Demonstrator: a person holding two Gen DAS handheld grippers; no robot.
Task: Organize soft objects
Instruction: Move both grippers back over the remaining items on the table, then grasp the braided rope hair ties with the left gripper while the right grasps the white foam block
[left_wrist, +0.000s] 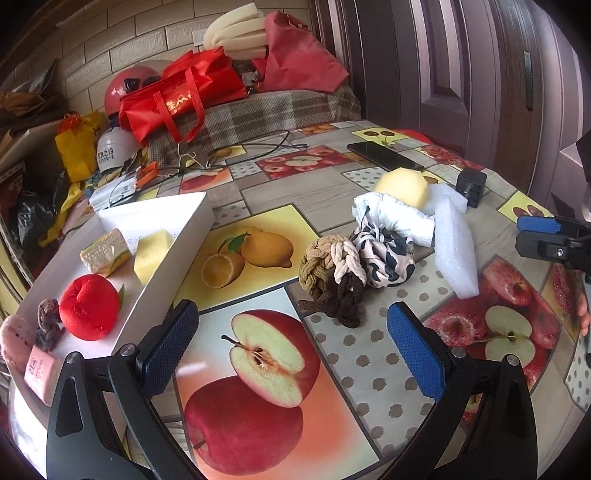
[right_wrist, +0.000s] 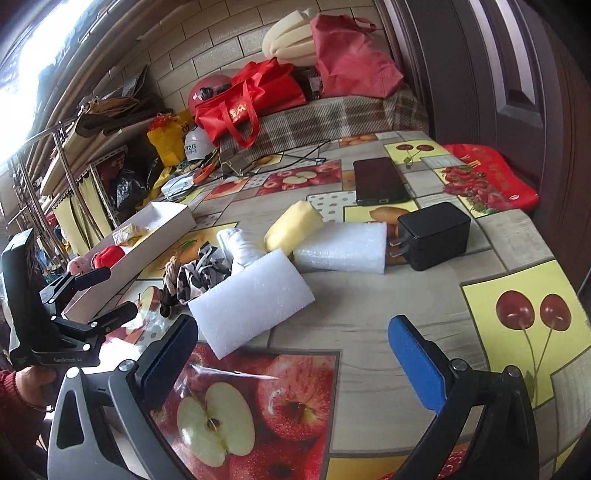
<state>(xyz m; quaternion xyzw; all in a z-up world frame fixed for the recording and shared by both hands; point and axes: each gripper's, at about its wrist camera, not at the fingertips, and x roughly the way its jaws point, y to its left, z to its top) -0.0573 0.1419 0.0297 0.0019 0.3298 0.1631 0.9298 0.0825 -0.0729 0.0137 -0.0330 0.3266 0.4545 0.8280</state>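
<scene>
Sorting judged partly done: several soft items are already laid in the white box (left_wrist: 192, 221). Left gripper (left_wrist: 291, 325) and right gripper (right_wrist: 291, 339) are held wide, empty. Braided hair ties (left_wrist: 332, 273) lie on the bench (left_wrist: 369, 354), near the left fingers; likely grasped next.

Beside the white box (left_wrist: 192, 221) holding a red plush apple (left_wrist: 88, 308) and sponges, braided scrunchies (left_wrist: 332, 277), white cloth and foam slabs (right_wrist: 251, 304) lay heaped.
</scene>
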